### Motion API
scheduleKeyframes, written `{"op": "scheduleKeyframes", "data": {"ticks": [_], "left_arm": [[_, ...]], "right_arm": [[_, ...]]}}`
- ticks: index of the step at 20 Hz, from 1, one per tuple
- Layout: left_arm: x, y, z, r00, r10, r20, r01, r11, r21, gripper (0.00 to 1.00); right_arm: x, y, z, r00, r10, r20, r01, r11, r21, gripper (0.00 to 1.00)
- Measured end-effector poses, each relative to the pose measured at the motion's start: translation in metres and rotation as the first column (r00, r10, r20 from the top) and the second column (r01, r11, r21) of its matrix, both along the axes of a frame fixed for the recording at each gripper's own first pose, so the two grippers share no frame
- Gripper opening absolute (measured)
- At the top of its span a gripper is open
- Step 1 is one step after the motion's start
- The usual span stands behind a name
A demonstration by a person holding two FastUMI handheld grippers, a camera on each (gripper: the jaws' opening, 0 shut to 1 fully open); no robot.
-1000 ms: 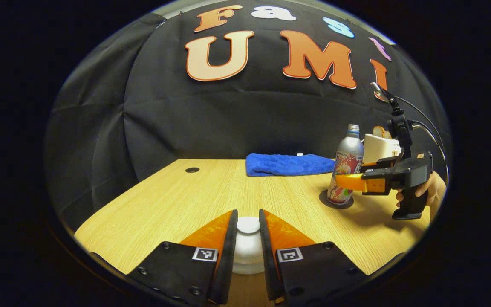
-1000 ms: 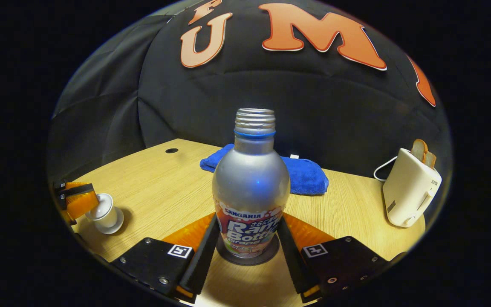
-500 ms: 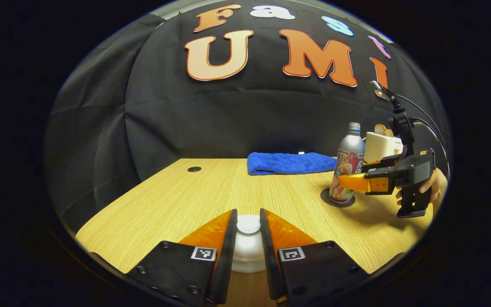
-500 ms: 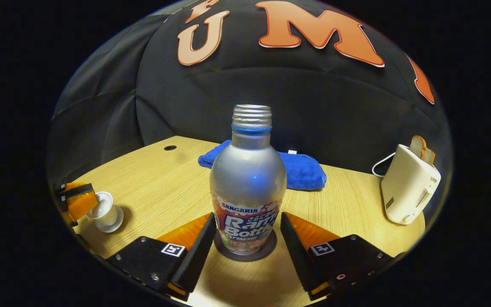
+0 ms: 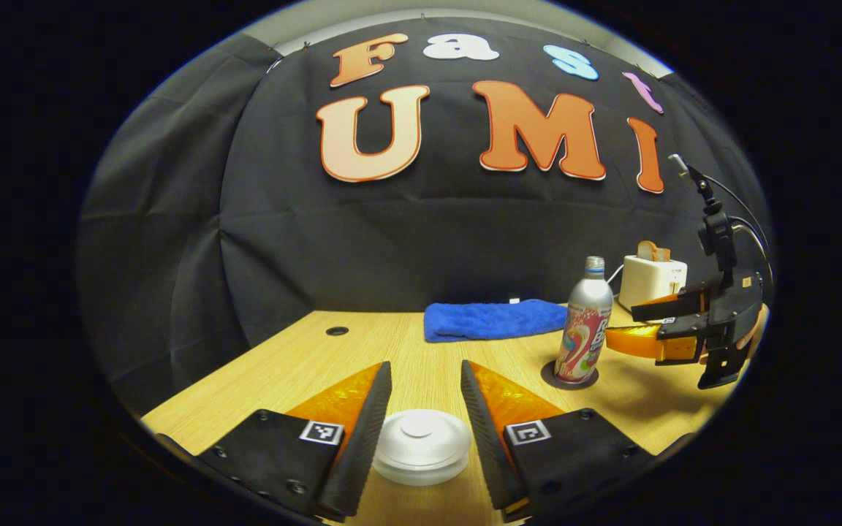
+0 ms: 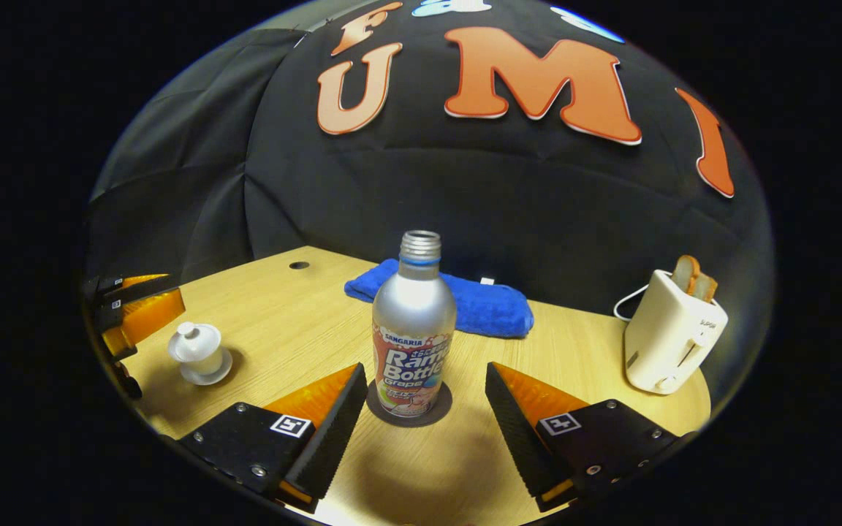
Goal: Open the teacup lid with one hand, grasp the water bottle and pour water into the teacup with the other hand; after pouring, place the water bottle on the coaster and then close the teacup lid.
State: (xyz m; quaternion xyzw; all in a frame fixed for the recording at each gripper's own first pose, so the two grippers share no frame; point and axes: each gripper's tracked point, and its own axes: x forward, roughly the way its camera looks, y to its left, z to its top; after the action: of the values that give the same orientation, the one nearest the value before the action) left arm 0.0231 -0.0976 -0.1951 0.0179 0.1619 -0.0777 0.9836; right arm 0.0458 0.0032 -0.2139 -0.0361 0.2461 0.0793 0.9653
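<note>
Below, in the left gripper view, the left gripper (image 5: pixel 425 409) spreads its fingers apart over the lidded teacup (image 5: pixel 422 446). Right gripper view: right gripper (image 6: pixel 425 409) open, water bottle (image 6: pixel 414 332) upright on its coaster (image 6: pixel 444 409) on the surface (image 6: pixel 574 365).

Tabletop (image 6: pixel 297 321): light wood grain, with one small round dark hole (image 5: pixel 337 331) near the far left corner. Wall (image 5: pixel 362 241): black cloth, creased, hung behind the tabletop and wrapping round the left side; a pale strip shows above its upper edge in the left gripper view. Towel (image 6: pixel 476 305): blue, folded, lying at the tabletop's far edge against the cloth. Toaster (image 6: pixel 673 336): white, at the far right, two slices of bread (image 6: pixel 691 276) standing in its slots, white cord trailing behind. Lighting: from overhead, soft shadows on the wood.
</note>
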Motion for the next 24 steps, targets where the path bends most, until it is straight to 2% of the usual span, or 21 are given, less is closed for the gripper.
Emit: {"op": "scheduleKeyframes", "data": {"ticks": [1,2,3,4,5,6,10,15,19,20,23,24], "left_arm": [[0.0,-0.003,0.012,1.0,-0.005,0.022,0.005,1.0,-0.002,0.7],[0.002,-0.007,0.023,0.999,-0.008,0.046,0.008,1.0,-0.01,0.84],[0.002,-0.011,0.036,0.997,-0.009,0.072,0.011,1.0,-0.022,0.83],[0.004,-0.015,0.049,0.996,-0.01,0.094,0.014,0.999,-0.034,0.91],[0.005,-0.019,0.06,0.993,-0.011,0.115,0.016,0.999,-0.046,0.93],[0.005,-0.023,0.072,0.991,-0.017,0.133,0.024,0.998,-0.055,0.92],[-0.003,-0.034,0.109,0.979,-0.015,0.205,0.03,0.997,-0.068,0.96],[-0.007,-0.04,0.122,0.974,-0.004,0.228,0.026,0.995,-0.094,0.96],[-0.01,-0.038,0.136,0.965,0.017,0.263,0.011,0.995,-0.103,0.96],[-0.011,-0.038,0.137,0.964,0.018,0.265,0.01,0.994,-0.104,0.92],[-0.016,-0.04,0.137,0.963,0.019,0.268,0.013,0.993,-0.119,0.92],[-0.016,-0.039,0.138,0.963,0.02,0.268,0.013,0.992,-0.123,0.96]], "right_arm": [[-0.004,-0.003,0.012,1.0,-0.002,0.031,0.002,1.0,-0.011,0.98],[-0.007,-0.007,0.026,0.998,-0.008,0.066,0.009,1.0,-0.025,0.98],[-0.012,-0.01,0.04,0.994,-0.014,0.104,0.018,0.999,-0.036,0.98],[-0.015,-0.012,0.053,0.99,-0.02,0.138,0.026,0.999,-0.041,0.97],[-0.021,-0.013,0.065,0.986,-0.026,0.168,0.033,0.999,-0.04,0.97],[-0.025,-0.015,0.076,0.981,-0.034,0.193,0.042,0.998,-0.038,0.97],[-0.043,-0.019,0.114,0.954,-0.066,0.292,0.077,0.997,-0.028,0.97],[-0.063,-0.029,0.139,0.925,-0.107,0.365,0.127,0.991,-0.03,0.97],[-0.067,-0.033,0.138,0.922,-0.12,0.368,0.143,0.989,-0.035,0.97],[-0.067,-0.035,0.134,0.925,-0.131,0.356,0.153,0.988,-0.035,0.97],[-0.072,-0.035,0.128,0.93,-0.151,0.336,0.166,0.986,-0.017,0.97],[-0.074,-0.036,0.129,0.929,-0.154,0.335,0.168,0.986,-0.011,0.97]]}}
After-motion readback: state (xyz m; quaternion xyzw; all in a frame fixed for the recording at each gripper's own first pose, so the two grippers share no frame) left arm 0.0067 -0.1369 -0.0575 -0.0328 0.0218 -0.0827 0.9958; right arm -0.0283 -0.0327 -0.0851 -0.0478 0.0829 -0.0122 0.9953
